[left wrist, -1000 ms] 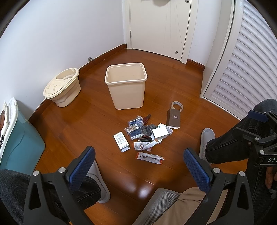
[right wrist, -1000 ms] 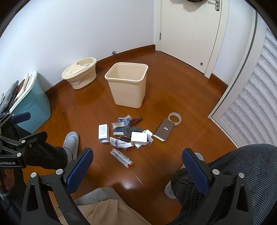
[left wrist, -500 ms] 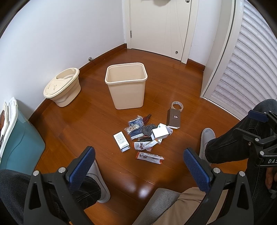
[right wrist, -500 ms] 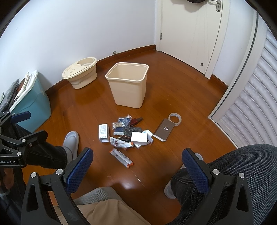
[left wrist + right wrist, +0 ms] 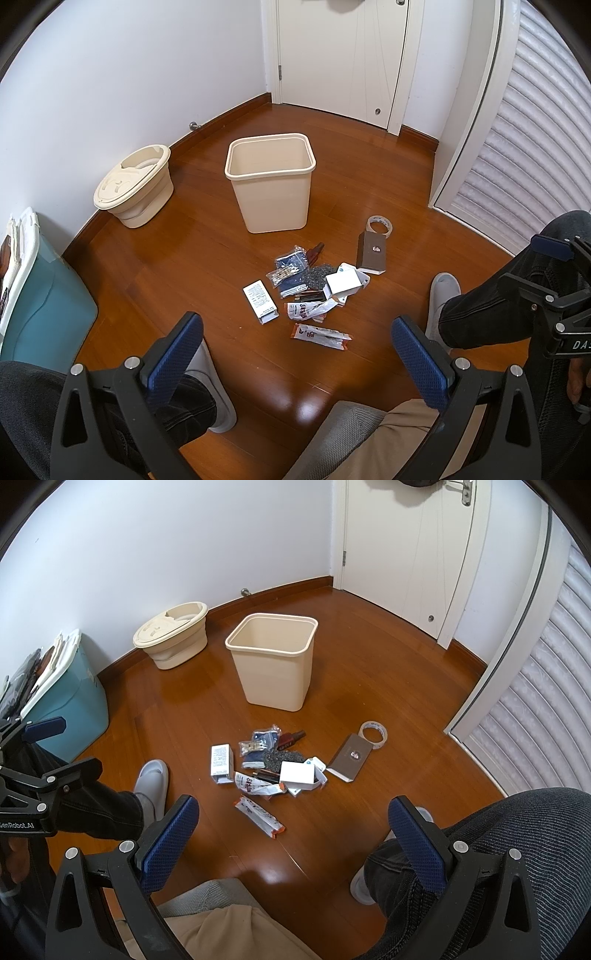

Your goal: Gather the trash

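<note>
trash pile: a loose heap of wrappers and little boxes on the wood floor, just in front of the beige bin, not in it. Nothing looks collected yet; what I can see of the bin's inside looks bare.

nearest piece: a long orange-ended wrapper lies flat on its own, closest to the seated person. It's thin and flush with the floor, so fingers could skate over it or just shove it along.

middle of the heap: a white box, a crinkly printed packet, a dark mesh-looking bag and clear sachets, all overlapping. Grab one and the neighbours probably drag along or scatter.

outliers: a white carton to the left, a flat brown box touching a tape roll on the right. The roll could go wandering if it gets nudged.

left gripper: wide open, holding nothing, up in the air well short of the pile.

right gripper: same deal, spread wide and empty, also hovering back from the trash.

bin risk: it's light-looking and open-topped, so a clumsy drop against the rim might tip it or bounce stuff back out.

other clutter: a lidded beige tub by the wall and a teal container sit well apart, so they're probably not in the way.

feet: slippers flank the pile, and could kick things around.
</note>
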{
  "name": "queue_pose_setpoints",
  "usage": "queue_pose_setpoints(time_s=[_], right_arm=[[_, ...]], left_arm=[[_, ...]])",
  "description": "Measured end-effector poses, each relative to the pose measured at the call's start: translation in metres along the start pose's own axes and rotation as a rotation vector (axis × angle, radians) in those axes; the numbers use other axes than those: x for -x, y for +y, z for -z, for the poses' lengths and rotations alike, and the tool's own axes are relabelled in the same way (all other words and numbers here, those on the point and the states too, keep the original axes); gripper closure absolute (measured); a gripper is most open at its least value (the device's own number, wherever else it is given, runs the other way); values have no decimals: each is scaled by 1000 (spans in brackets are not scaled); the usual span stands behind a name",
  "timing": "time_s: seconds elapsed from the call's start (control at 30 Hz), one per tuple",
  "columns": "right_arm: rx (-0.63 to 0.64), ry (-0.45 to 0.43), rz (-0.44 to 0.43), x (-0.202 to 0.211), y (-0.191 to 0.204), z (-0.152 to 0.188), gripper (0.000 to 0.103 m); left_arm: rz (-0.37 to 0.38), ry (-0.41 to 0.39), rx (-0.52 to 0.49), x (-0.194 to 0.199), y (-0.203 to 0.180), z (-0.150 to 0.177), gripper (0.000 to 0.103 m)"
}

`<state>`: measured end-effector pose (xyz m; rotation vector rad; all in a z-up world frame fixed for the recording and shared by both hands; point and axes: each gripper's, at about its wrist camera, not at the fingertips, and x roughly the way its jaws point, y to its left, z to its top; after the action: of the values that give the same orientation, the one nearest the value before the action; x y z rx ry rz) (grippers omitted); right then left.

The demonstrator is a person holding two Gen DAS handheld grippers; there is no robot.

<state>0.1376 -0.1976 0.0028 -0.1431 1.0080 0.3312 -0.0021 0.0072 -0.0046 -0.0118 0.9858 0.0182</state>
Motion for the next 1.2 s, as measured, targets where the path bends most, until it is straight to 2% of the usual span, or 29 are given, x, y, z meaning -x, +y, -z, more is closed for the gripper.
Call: queue_pose_setpoints(time_s=[0.4, 0.77, 0.93, 1.03, 1.13, 1.2], right_arm=[[0, -2, 1, 0, 1, 2, 0], [-3, 1, 5, 1, 0, 1, 0], [-12, 24, -15, 2, -3, -6, 0], [47, 56, -53, -4, -6, -26, 0], [58, 83, -101, -15, -15, -62, 0], [50, 108, -117, -32, -31, -100, 0]], left_arm=[[0, 2, 6, -1, 1, 1, 0], [-6, 32, 74, -7, 15, -3, 0], [78, 65, 139, -19, 24, -15, 0], [76, 78, 166, -28, 27, -22, 0], [65, 127, 185, -44, 30, -27, 0], [41, 156, 202, -56, 33, -29, 0]])
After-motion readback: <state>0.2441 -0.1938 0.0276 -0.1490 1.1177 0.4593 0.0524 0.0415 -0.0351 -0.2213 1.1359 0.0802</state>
